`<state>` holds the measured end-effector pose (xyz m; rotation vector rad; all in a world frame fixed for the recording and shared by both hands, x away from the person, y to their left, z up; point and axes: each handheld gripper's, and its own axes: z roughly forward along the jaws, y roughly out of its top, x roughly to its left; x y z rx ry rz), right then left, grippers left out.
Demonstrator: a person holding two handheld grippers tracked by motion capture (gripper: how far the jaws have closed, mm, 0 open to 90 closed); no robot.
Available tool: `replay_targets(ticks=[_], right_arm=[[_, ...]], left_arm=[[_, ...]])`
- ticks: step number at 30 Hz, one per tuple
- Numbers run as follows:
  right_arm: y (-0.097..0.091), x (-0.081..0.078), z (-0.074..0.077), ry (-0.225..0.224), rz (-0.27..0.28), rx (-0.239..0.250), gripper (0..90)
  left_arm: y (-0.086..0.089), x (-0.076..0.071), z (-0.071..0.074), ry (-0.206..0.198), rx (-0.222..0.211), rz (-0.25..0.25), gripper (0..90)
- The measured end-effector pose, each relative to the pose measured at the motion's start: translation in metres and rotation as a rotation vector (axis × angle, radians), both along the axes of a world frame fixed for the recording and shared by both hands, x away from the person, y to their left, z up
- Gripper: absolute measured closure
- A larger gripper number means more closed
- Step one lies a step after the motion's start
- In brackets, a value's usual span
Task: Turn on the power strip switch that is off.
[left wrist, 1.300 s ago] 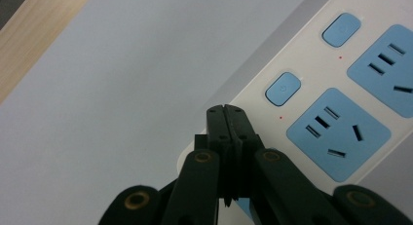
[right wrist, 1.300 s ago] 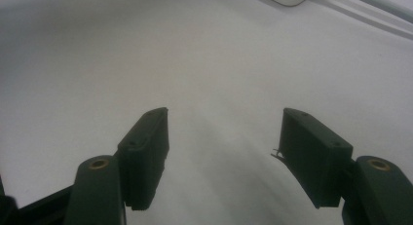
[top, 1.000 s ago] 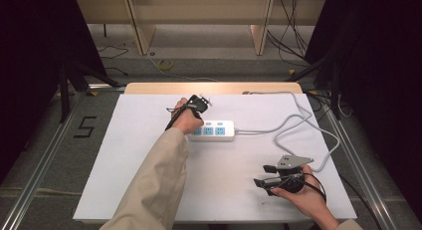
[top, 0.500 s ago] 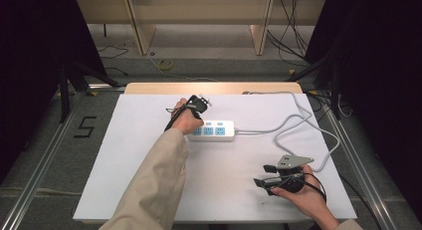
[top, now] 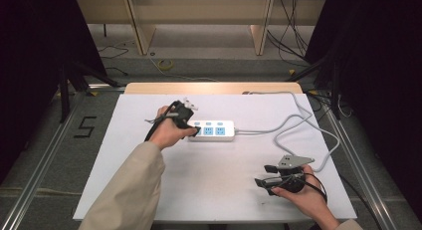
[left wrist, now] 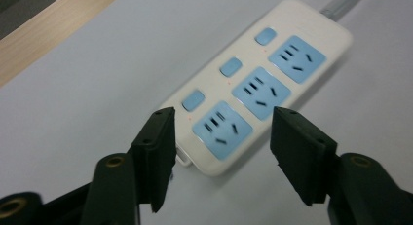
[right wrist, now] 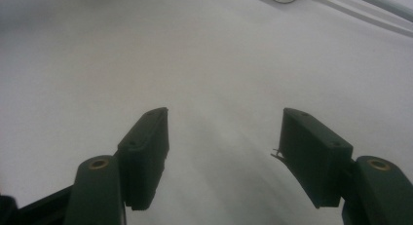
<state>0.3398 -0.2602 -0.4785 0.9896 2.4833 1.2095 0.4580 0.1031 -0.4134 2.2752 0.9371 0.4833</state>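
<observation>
Resting near the front right corner of the white table point(top: 124, 180), the right gripper point(top: 262, 175) is held low in the person's right hand point(top: 303, 197), and its black jaws stand wide apart with nothing between them; in the right gripper view they look over the bare white surface. A beige sleeve point(top: 129, 190) comes in from the front edge and leads to the left gripper point(left wrist: 221, 137), which is over the middle of the table. Its jaws have just been opening and now stand wide. They frame the near end of the white plastic power strip with three blue sockets and three blue buttons point(left wrist: 258, 84), but the pads do not press on it. The strip lies flat, toward the back edge. Its grey cable point(top: 298, 121) runs in loops toward the right edge and the back right corner.
</observation>
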Motion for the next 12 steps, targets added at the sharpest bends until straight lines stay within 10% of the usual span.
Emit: replay_targets(ticks=[8,12], right_arm=[[-0.001,0.002,-0.001,0.005,-0.011,0.001,35.8],[-0.001,0.001,-0.001,0.001,-0.015,0.002,35.7]], left_arm=[[0.046,-0.084,-0.025,-0.076,-0.166,0.022,33.2],[0.053,-0.101,-0.034,-0.111,-0.128,0.029,31.7]])
